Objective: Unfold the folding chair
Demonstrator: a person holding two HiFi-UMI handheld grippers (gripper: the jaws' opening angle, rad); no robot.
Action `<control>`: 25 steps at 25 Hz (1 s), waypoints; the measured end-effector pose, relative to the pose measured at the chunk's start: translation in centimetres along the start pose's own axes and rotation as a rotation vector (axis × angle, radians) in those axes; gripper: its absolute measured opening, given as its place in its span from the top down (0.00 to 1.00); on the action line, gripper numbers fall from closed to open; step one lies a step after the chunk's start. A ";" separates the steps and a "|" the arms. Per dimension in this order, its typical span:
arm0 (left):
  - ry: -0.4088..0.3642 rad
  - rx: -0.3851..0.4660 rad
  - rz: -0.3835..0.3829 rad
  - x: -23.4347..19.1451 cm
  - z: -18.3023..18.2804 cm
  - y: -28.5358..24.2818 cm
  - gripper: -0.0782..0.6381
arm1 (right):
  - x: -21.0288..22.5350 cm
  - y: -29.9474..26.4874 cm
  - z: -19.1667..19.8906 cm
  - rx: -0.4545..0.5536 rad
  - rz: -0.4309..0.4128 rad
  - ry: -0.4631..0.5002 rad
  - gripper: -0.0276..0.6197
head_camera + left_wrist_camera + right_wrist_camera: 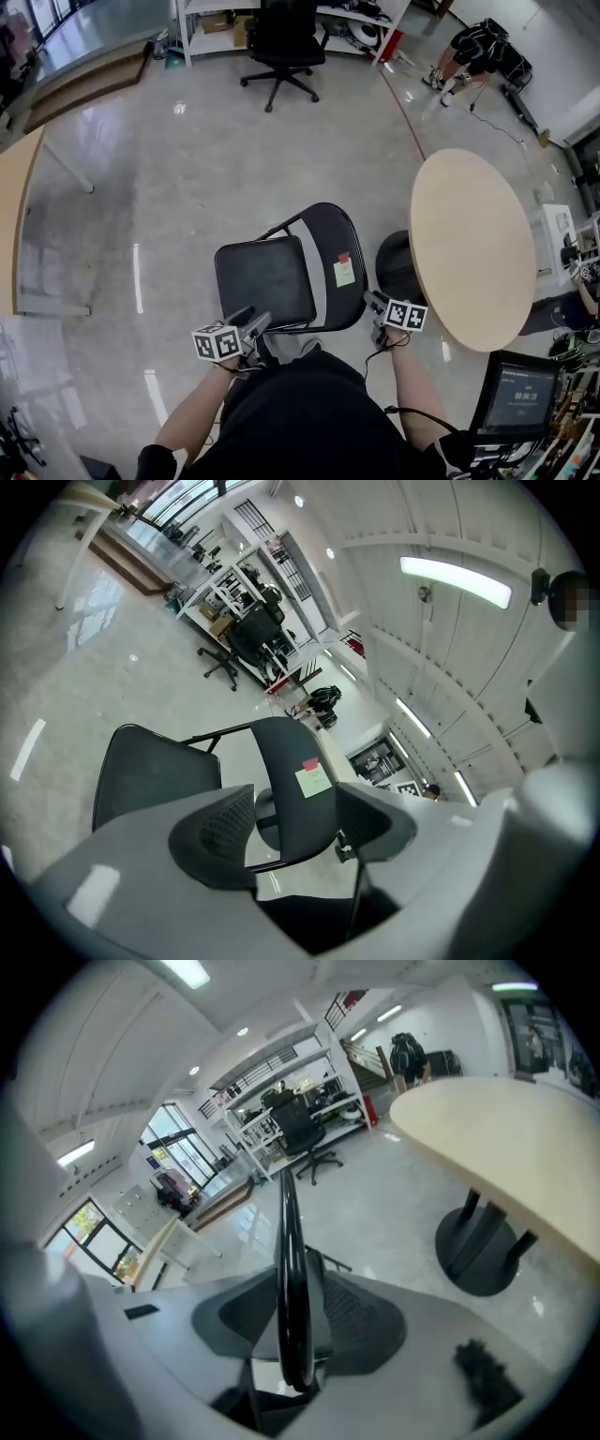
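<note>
- The folding chair [281, 272] stands directly ahead of both grippers. In the head view its legs are hidden under the seat, and the person's dark torso covers its near edge.
- The print on the pale sticky note [344, 273] on the backrest is too small to read.
- Left gripper [251, 321]: the jaws are wide apart. The backrest's lower edge shows in the gap beyond them, and neither pad presses on it.
- Right gripper [376, 306]: the jaws are apart astride the backrest rim [292, 1269], which is seen edge-on. There is a clear gap at the pad [234, 1321] on that view's left; contact at the other pad can't be made out.
- The chair is black. Its padded seat [265, 281] lies ahead of the left gripper and its curved backrest [336, 239] sits between the two grippers, splayed apart from the seat.
- A round table [469, 248] stands just right of the right gripper.
</note>
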State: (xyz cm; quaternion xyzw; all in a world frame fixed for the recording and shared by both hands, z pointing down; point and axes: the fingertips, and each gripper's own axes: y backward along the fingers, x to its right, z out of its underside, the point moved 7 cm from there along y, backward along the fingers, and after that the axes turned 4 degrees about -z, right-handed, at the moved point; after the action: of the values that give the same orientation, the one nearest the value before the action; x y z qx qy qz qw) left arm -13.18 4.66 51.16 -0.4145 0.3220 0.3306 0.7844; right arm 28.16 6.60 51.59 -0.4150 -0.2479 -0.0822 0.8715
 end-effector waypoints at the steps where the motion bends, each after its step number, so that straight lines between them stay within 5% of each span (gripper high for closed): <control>1: -0.012 0.007 0.011 0.6 -0.7 0.3 0.50 | -0.4 1.3 -1.1 0.039 0.028 0.017 0.71; 5: -0.075 0.021 0.055 3.7 -3.3 1.9 0.51 | -4.5 5.9 -5.2 0.214 -0.001 0.028 0.71; 8: -0.130 0.013 0.048 5.7 -3.8 2.0 0.53 | -8.4 7.1 -6.6 0.259 -0.143 0.039 0.73; 12: -0.307 -0.007 -0.055 9.7 -5.4 0.2 0.66 | -13.1 7.3 -9.2 0.295 -0.390 0.021 0.95; 15: -0.370 0.044 -0.039 13.6 -7.0 0.1 0.76 | -17.6 7.9 -10.6 0.328 -0.527 0.106 0.95; 19: -0.360 0.128 -0.026 18.4 -10.1 -0.3 0.89 | -22.4 10.1 -14.5 0.388 -0.710 0.194 0.95; 25: -0.494 0.253 -0.010 23.1 -12.3 1.6 0.89 | -26.5 12.6 -16.6 0.409 -0.847 0.347 0.95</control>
State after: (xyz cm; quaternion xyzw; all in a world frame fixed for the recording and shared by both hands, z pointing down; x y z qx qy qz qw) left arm -4.02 0.51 26.94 -0.2217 0.1576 0.3751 0.8862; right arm 15.69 0.39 20.87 -0.0786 -0.2570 -0.4464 0.8535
